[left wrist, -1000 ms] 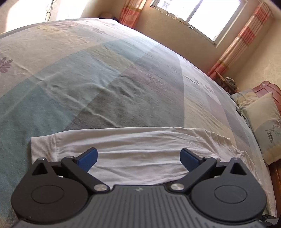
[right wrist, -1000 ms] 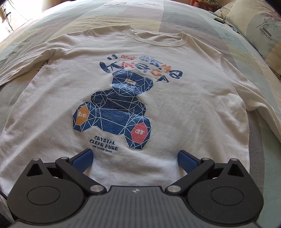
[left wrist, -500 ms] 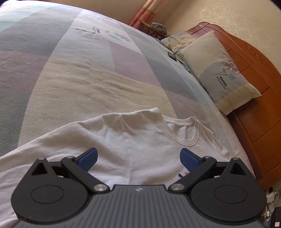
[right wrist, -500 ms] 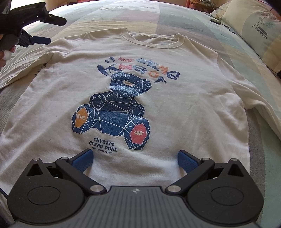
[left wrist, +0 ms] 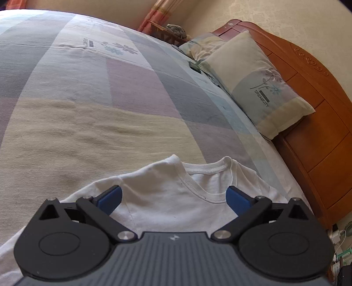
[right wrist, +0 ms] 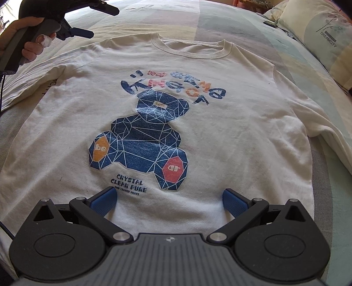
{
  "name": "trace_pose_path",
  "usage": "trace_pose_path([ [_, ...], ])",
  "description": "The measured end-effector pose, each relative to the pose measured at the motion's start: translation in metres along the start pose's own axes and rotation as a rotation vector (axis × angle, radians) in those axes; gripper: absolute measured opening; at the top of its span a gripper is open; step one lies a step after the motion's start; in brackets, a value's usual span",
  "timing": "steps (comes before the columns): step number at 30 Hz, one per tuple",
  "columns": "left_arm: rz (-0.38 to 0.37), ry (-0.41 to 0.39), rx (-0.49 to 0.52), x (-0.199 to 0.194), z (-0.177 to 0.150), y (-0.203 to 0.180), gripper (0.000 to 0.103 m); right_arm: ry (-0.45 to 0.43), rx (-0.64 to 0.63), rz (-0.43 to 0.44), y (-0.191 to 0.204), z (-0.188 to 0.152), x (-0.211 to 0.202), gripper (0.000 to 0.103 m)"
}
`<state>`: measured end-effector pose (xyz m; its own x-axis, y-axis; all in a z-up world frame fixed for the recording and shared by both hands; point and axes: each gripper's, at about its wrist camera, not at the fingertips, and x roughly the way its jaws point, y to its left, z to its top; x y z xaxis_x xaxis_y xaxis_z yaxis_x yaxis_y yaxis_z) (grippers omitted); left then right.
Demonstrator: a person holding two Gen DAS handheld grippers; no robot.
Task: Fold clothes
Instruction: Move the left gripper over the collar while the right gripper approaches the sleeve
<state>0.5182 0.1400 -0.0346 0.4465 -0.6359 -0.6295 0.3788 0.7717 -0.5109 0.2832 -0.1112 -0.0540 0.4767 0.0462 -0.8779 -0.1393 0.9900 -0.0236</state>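
Patchwork bedding [right wrist: 253, 19] in pale blocks of colour covers a bed, and a white long-sleeved sweatshirt [right wrist: 220, 123] lies face up and spread flat on it, sleeves out to both sides, nothing doubled over. At the upper left of the right wrist view a hand [right wrist: 28, 37] holds the left gripper [right wrist: 96, 21] above the shirt's left shoulder; its jaws stand wide apart with nothing between them. In its own view the shoulder seam and the ribbed collar [left wrist: 198, 182] sit just ahead, between the blue pads. Centre frame, the bear print [right wrist: 140, 145] runs from collar toward hem, so the garment's long axis points straight away from the right gripper [right wrist: 169, 203], which hovers over the hem at the bottom, jaws likewise spread wide and empty. At far right a pillow [right wrist: 323, 37] rests against the headboard. By position, the left gripper is nearer the shoulder and left sleeve [right wrist: 24, 85], the right nearer the hem; a fold along that axis would likely be taken from those two points.
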Motion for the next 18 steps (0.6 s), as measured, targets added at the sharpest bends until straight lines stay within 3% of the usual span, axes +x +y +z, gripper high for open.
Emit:
trace_pose_path([
  [4,0.025,0.068,-0.001,0.036,-0.002,0.005,0.100,0.004,-0.001,0.000,0.000,0.001,0.000,0.103],
  [6,0.038,0.023,0.004,0.040,0.003,0.008,0.100,0.001,0.000,0.000,0.000,0.001,0.000,0.103],
  [8,0.124,-0.012,0.012,0.046,0.015,0.010,0.100,-0.001,0.001,-0.001,0.000,0.000,0.000,0.103],
  [12,0.155,0.006,0.030,0.046,0.031,-0.002,0.100,-0.001,0.001,-0.001,0.001,0.001,0.000,0.103],
  [18,0.189,-0.001,0.093,0.035,0.027,-0.024,0.101,0.005,0.001,0.000,0.000,0.002,0.001,0.103],
])
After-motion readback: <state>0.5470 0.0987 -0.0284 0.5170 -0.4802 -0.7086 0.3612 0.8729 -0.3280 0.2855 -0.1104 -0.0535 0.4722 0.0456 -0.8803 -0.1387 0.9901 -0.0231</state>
